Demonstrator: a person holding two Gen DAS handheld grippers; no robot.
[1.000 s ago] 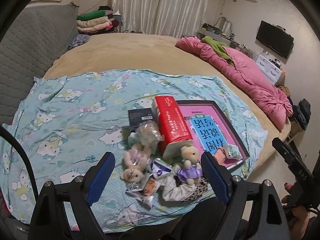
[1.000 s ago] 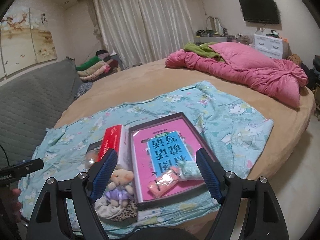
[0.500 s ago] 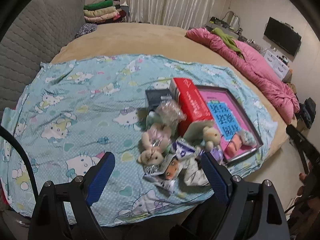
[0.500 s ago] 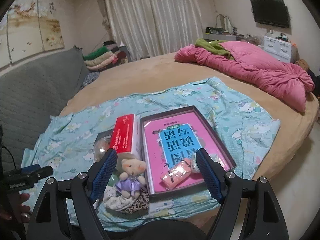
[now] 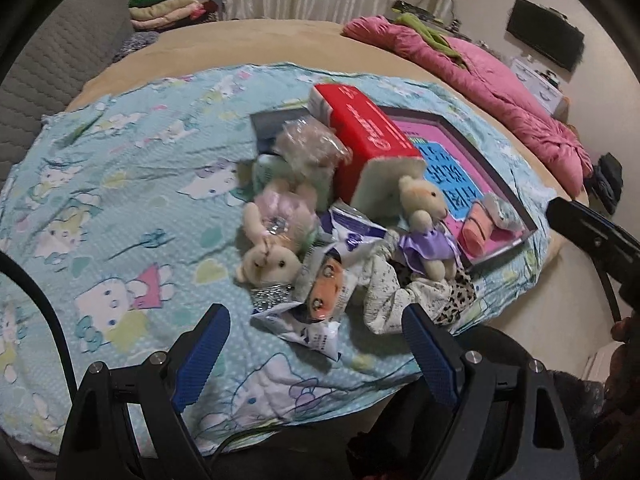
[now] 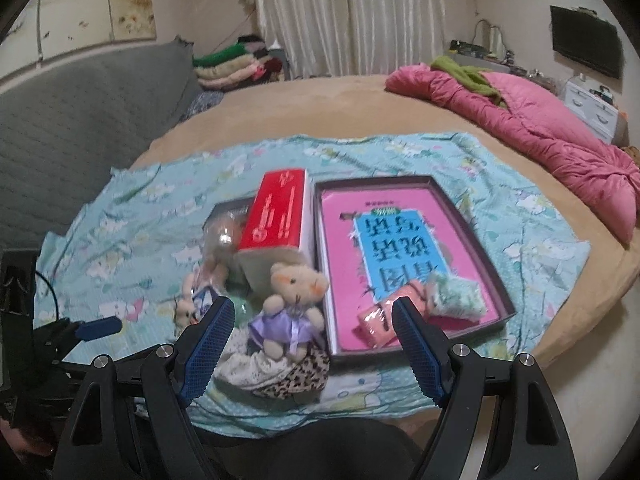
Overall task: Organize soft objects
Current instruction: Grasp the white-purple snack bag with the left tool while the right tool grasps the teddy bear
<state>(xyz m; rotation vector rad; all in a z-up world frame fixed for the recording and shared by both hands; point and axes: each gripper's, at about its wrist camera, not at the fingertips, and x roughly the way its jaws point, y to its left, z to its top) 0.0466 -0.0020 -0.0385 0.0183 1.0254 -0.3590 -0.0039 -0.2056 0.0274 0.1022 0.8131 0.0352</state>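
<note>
Rumpled cotton sheet (image 5: 120,184), fuzzy plush bear (image 6: 294,304).

- Left gripper (image 5: 316,354): black angular frame is carrying two blue, ridge-textured fingers (image 5: 200,354); silver screw heads are showing on the arms.
- Right gripper (image 6: 310,346): identical black frame, blue ridged pads (image 6: 418,346), silver screws.
- A thin black cable is running along the left view's edge.

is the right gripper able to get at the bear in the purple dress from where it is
Probably yes. The right gripper is open and empty, and the bear in the purple dress sits just ahead of it on top of the pile, leaning against the red box, nothing covering it.
</note>
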